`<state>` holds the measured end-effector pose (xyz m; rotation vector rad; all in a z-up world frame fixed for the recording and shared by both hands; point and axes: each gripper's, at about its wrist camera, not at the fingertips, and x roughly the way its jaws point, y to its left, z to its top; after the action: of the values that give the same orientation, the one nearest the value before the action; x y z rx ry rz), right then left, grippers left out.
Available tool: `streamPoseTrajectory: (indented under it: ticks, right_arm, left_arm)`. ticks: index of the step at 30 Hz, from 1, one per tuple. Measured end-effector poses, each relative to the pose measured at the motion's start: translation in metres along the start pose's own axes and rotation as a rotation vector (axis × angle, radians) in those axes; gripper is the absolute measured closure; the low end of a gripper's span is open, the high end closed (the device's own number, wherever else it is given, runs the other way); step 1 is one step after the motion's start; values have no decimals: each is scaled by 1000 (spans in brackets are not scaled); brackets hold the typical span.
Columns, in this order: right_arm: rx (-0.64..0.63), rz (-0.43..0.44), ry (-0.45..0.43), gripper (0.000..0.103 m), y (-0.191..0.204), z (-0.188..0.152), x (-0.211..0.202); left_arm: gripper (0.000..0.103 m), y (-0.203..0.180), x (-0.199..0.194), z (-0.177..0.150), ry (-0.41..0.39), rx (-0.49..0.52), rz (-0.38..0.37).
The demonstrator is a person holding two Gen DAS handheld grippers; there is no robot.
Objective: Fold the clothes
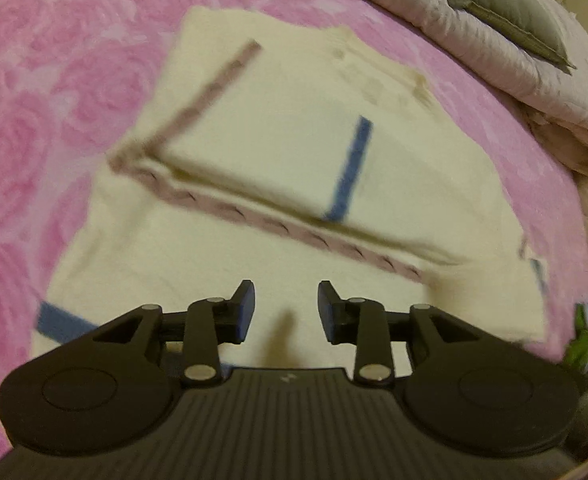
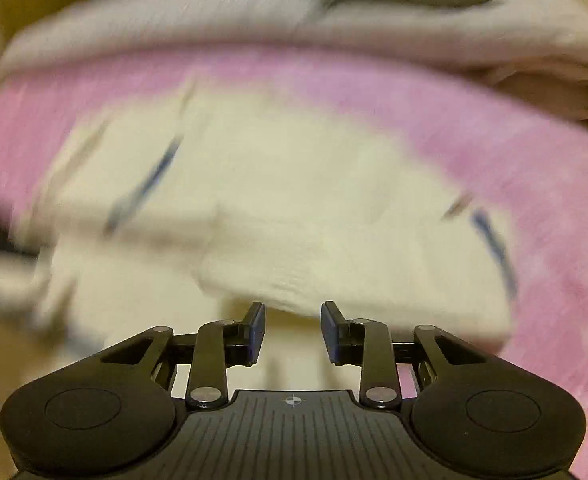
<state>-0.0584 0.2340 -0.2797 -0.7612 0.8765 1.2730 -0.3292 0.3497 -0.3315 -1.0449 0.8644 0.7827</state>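
Pink bedspread (image 1: pixel 34 80), folded cream garment (image 1: pixel 294 152), no legible writing

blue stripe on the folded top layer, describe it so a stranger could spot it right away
On the pink bedspread lies a cream garment, partly folded. On its upper layer runs a short blue stripe, ending at the fold edge; the mauve bands nearby are longer and duller.

No legible text, brand, number or label; only a small crosshair mark on the right gripper (image 2: pixel 292 322) body at 6 o'clock.
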Motion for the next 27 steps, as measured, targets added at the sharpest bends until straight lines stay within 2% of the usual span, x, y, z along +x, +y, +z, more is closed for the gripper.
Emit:
streamPoseTrajectory:
  ticks: [2,4,7,9,13,16,17,18,20,22,25,27]
  right_arm:
    - [-5,1,38,72,-2,-18,0]
    - [50,-14,74,71,-21,-28,0]
    - [224,-74,137,70,-66,-51,-9]
    - [402,-115,153,69,-104,-59,-14]
    - [765,-157,151,68,-171,-75,-22]
    - [964,-189,170,68,-202,-88,-23]
    - [1003,-195,182,68,-208,-92,-22]
    - [1021,-196,185,68,-210,-95,-23]
    - [1025,-201,185,68,-210,-93,-22]
    - [1024,-206,188,67,-210,-91,-20]
    - [999,-209,190,67,-207,-80,-14]
    - [988,-207,187,67,-206,-73,-9]
  left_arm:
    - [69,-7,10,-8,37,-27,-78]
    - [67,-15,23,-15,77,-61,-161]
    - [67,-35,50,-22,131,-125,-253]
    - [66,-51,67,-22,143,-140,-291]
    - [61,-77,97,-19,139,-109,-257]
    - [56,-91,107,-19,107,-90,-260]
    - [69,-99,109,-19,102,-59,-272]
    - [98,-108,112,-19,106,-21,-288]
    - [99,-124,110,-12,115,45,-349]
    - [100,-140,96,1,91,108,-434]
    - [100,-152,50,40,-38,254,-484]
    - [100,-140,14,72,-160,341,-441]
